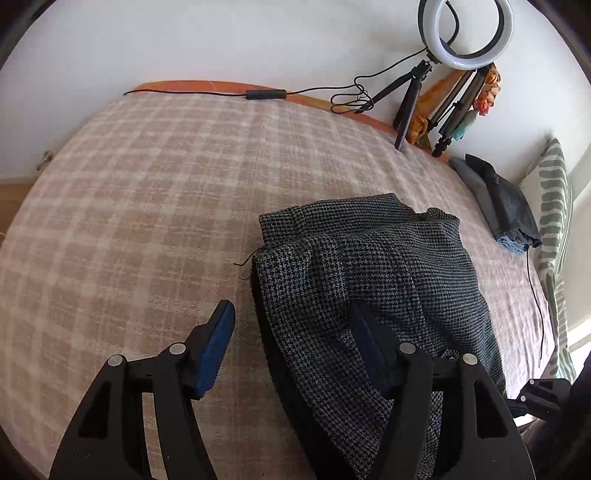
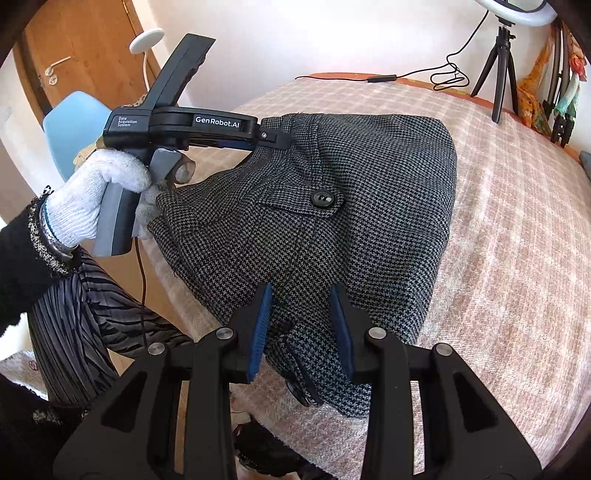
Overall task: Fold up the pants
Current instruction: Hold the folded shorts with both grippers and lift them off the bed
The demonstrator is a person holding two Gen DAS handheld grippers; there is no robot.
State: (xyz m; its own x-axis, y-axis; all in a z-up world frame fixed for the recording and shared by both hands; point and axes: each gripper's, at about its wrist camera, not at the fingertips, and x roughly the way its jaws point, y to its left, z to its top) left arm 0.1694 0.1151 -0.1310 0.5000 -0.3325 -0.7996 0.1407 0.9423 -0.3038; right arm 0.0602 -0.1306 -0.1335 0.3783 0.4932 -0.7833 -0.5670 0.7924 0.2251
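Observation:
Dark houndstooth pants [image 1: 369, 258] lie folded into a thick bundle on the checked bed cover [image 1: 147, 184]. My left gripper [image 1: 291, 314] is open over the bundle's left edge: one blue pad hangs above the cover, the other rests on the cloth. In the right wrist view the pants [image 2: 369, 177] show a buttoned pocket flap [image 2: 321, 199]. My right gripper [image 2: 302, 299] stands open over the near corner, with cloth lying between its pads and no pinch visible. A white-gloved hand [image 2: 107, 177] holds the left gripper [image 2: 273, 138], whose tip is at the far left edge.
A ring light [image 1: 465, 33] on a small tripod stands at the back wall, its cable [image 1: 266, 94] along the bed edge. Folded dark clothes [image 1: 506, 206] and a striped pillow [image 1: 554, 206] lie at the right. A blue chair [image 2: 70, 125] and wooden door [image 2: 81, 48] stand left.

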